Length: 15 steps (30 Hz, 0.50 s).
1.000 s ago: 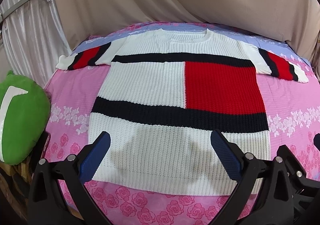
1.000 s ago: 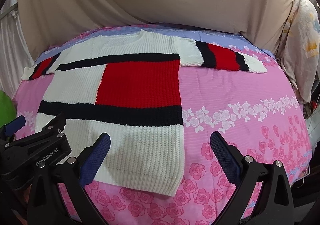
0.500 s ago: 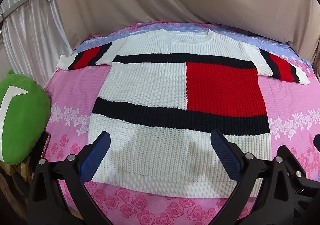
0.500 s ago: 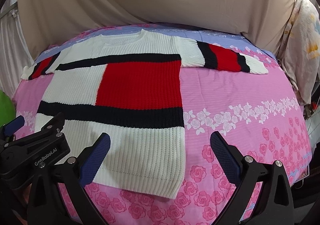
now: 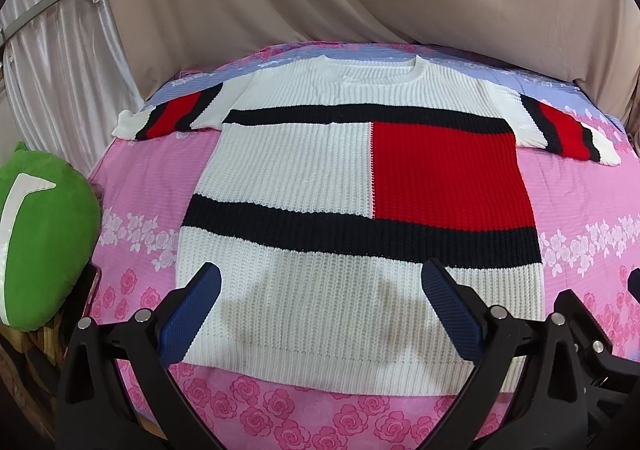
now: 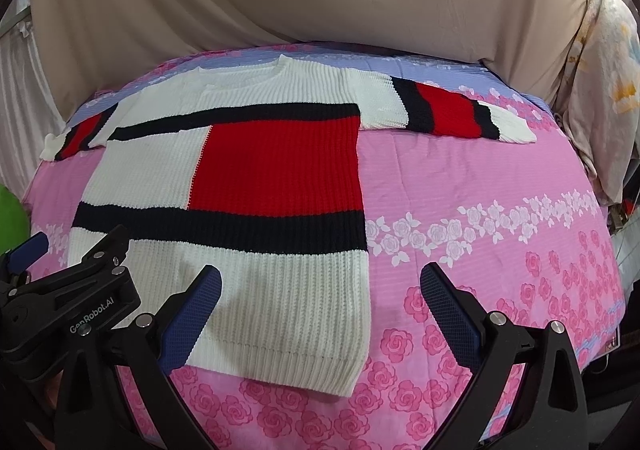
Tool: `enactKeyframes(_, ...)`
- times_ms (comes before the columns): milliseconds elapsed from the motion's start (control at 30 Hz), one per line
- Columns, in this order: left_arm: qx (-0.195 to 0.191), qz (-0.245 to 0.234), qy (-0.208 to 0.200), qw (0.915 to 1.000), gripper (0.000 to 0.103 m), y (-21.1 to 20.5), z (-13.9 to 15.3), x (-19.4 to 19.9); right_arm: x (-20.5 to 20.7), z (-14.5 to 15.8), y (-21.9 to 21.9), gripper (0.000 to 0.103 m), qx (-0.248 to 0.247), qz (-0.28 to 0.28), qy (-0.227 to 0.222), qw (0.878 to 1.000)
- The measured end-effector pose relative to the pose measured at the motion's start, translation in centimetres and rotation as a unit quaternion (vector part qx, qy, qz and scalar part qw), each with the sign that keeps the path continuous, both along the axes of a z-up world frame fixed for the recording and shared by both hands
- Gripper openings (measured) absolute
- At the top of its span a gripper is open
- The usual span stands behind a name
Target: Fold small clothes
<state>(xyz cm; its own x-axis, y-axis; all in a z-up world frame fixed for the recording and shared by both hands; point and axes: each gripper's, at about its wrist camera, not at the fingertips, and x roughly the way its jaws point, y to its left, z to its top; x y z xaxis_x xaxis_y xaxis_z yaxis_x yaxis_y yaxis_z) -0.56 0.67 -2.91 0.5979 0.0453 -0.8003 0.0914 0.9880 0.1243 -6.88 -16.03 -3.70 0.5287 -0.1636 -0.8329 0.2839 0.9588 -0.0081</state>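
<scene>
Both my grippers, left (image 5: 320, 308) and right (image 6: 320, 306), spread wide, gripping nothing, over white ribbed knit sweater (image 5: 304, 174) with red and navy blocks, flat on pink rose-print bedsheet (image 6: 480, 186)

The left tool (image 5: 320, 306) hides the sweater (image 5: 360, 190) hem's near corners; the green cushion (image 5: 40, 250) is cut off.

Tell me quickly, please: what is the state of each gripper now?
Left gripper: jaws open, holding nothing, above the sweater hem.
Right gripper: jaws open, holding nothing, over the sweater's near right corner.
</scene>
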Motion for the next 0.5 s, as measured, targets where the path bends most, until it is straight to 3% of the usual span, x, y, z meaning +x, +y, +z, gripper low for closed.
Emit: enactKeyframes(500, 0.002, 0.005, 0.000, 1.0000, 0.098, 0.20, 0.16, -0.34, -0.12, 0.00, 0.15, 0.098, 0.001, 0.000, 0.002, 1.000)
